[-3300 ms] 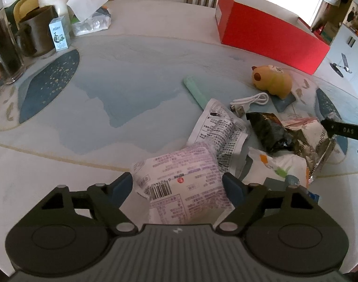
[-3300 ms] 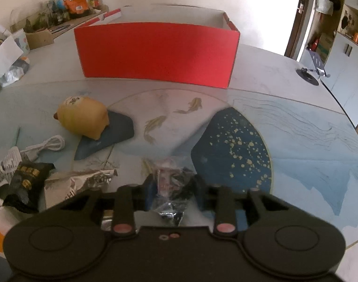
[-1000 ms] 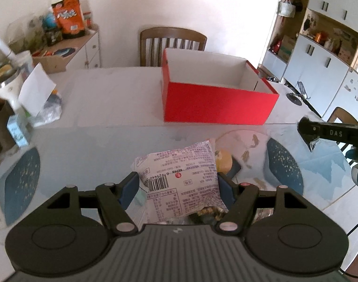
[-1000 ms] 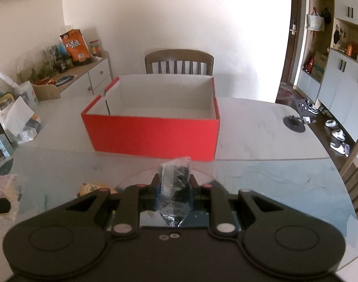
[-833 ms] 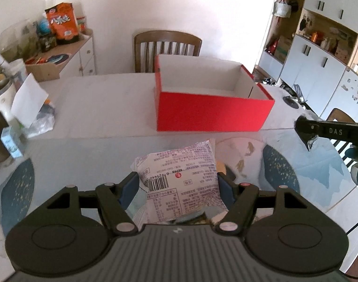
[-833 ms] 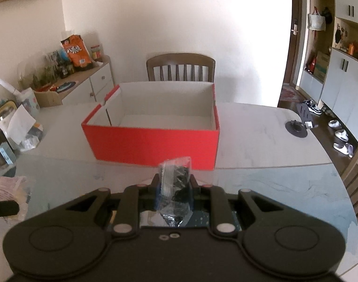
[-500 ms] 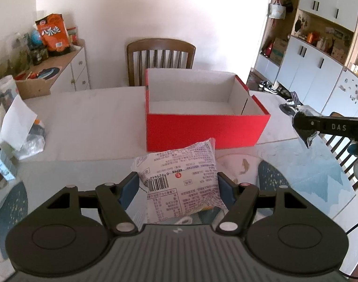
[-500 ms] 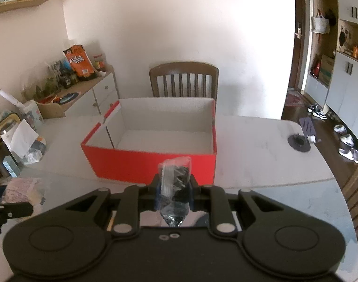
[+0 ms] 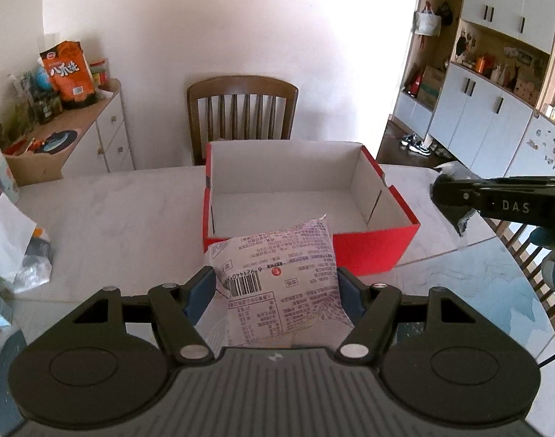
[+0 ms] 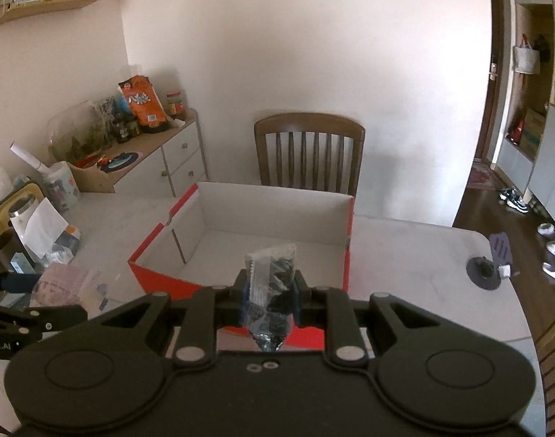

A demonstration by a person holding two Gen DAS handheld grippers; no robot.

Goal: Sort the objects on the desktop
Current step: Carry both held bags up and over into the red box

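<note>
My left gripper is shut on a white and purple snack packet and holds it in the air just short of the near wall of an open red box with a white, empty inside. My right gripper is shut on a small clear packet with dark contents, held above the near wall of the same red box. The right gripper also shows at the right of the left wrist view. The left gripper and its packet show at the left of the right wrist view.
A wooden chair stands behind the box. A sideboard with snack bags stands at the left. Tissues, cups and a small carton crowd the table's left edge. A phone stand sits on the table at the right.
Both grippers have risen from the table with their packets and moved forward toward the red box, which now looks closer and is seen more from above.
</note>
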